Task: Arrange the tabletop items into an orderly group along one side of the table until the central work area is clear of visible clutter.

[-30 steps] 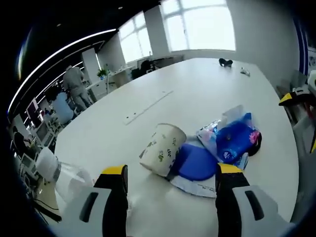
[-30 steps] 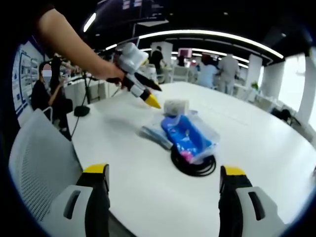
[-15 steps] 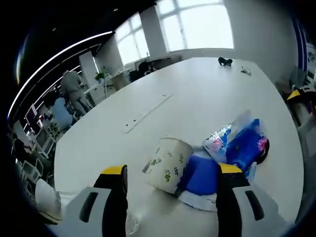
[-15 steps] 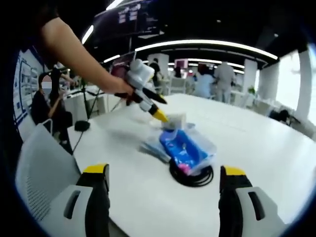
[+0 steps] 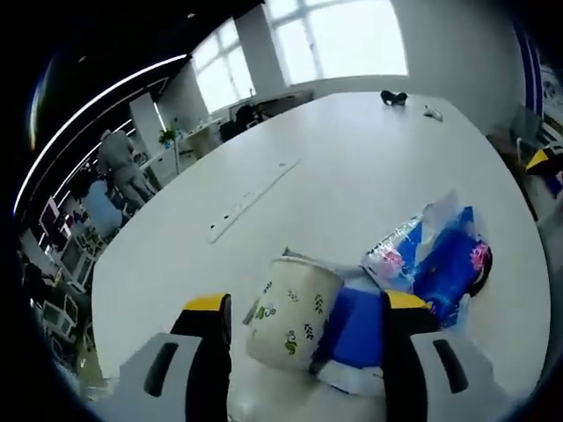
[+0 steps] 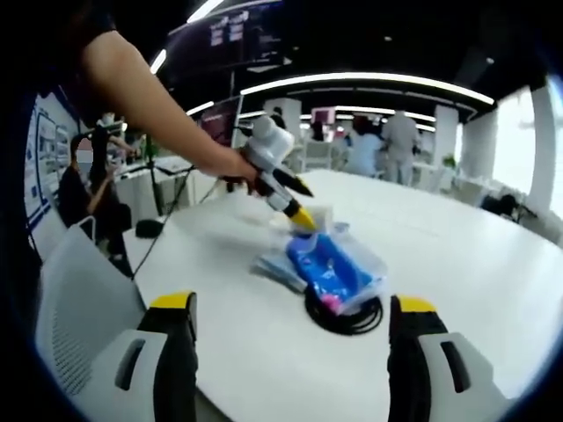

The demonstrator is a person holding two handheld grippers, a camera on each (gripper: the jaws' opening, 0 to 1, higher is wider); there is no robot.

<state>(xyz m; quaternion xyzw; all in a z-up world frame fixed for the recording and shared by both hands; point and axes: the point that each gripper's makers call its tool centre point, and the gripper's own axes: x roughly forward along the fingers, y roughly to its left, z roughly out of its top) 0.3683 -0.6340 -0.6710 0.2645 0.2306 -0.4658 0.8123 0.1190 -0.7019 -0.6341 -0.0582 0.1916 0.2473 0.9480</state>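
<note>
Paper cup (image 5: pixel 288 309) with a leaf print lies on its side on the white table (image 5: pixel 352 167), sitting in the gap between the left gripper (image 5: pixel 305 327) jaws in the left gripper view. Jaws are spread, one either side of the cup; can't tell if either touches it.

At 3 o'clock from the cup, touching it: a blue pouch (image 5: pixel 359 327). Further toward 2 o'clock, a clear plastic bag (image 5: pixel 433 255) with blue and pink contents lies over a black cable coil (image 5: pixel 480 264) that peeks out at its far edge. All of it forms one tight cluster near the table's edge.

At 12 o'clock, well apart from the cluster: a long cable slot (image 5: pixel 253 191) in the tabletop. Far end of the table: a small dark object (image 5: pixel 393 98) and a small pale one (image 5: pixel 432 112), too small to identify.

Right gripper view: right gripper (image 6: pixel 290 338) jaws wide apart, nothing between them, hovering over the table edge. Same cluster at 12 o'clock from it: plastic bag (image 6: pixel 339 266) atop the cable coil (image 6: pixel 345 313), cup (image 6: pixel 318 216) behind. The left gripper (image 6: pixel 302 217) comes in from 10 o'clock, held in a person's hand (image 6: pixel 230 164), its yellow tips at the cup.

A grey chair (image 6: pixel 75 303) sits at 9 o'clock beside the table. People stand in the office background.
</note>
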